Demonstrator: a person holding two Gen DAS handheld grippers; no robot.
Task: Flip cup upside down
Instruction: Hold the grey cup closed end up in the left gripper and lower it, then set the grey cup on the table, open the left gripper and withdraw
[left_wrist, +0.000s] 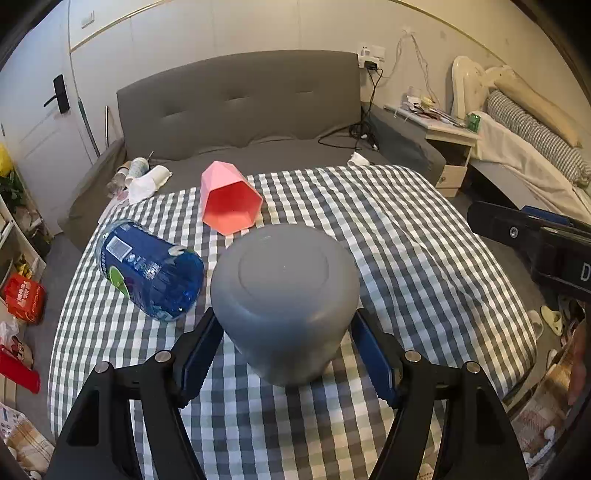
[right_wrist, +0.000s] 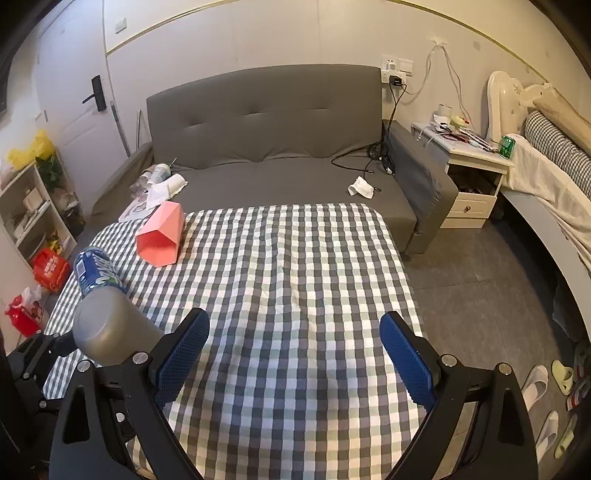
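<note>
A grey cup (left_wrist: 284, 299) sits between the blue pads of my left gripper (left_wrist: 284, 350), its flat base toward the camera. The gripper is shut on it and holds it above the checkered tablecloth (left_wrist: 406, 258). The cup also shows at the left of the right wrist view (right_wrist: 107, 328), tilted, base up and away. My right gripper (right_wrist: 295, 354) is open and empty over the near part of the tablecloth (right_wrist: 295, 266); its body shows at the right edge of the left wrist view (left_wrist: 535, 243).
A pink faceted cup (left_wrist: 229, 199) lies on its side at the table's far left, mouth toward me. A blue labelled bottle (left_wrist: 147, 269) lies beside it. A grey sofa (right_wrist: 277, 147) stands behind the table, a nightstand (right_wrist: 472, 177) and bed to the right.
</note>
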